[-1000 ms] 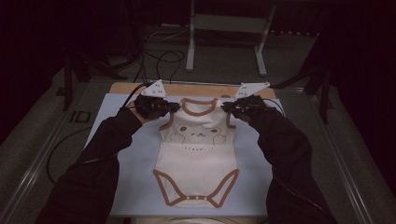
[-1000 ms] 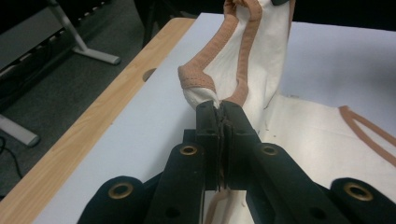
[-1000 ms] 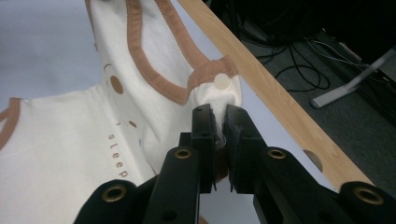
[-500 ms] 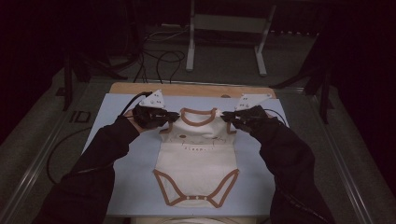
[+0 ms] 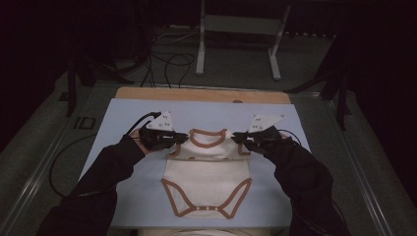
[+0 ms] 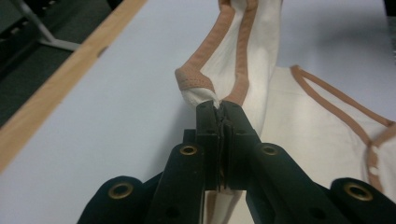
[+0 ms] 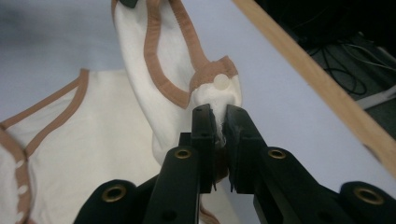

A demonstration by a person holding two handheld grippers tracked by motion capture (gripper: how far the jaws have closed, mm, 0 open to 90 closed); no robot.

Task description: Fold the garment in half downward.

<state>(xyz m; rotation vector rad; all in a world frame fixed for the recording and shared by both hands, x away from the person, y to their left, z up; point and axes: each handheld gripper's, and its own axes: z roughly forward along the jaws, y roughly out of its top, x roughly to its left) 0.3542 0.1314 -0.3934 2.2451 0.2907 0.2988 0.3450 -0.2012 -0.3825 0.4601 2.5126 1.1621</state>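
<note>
**Bodysuit laid out mid-mat, a gripper at each shoulder**

The cream cotton baby bodysuit with brown trim (image 5: 206, 179) lies on the pale blue mat (image 5: 123, 113) covering the wooden table (image 5: 147, 93). Left of its neckline sits the left gripper (image 5: 178, 140), right of it the right gripper (image 5: 237, 139). Behind the bodysuit, beyond the table's far edge, stands a grey metal stand (image 5: 238, 24).

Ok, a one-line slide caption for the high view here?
Both grippers, left gripper and right gripper, pinch the shoulders of a cream baby bodysuit over the pale blue mat.
</note>
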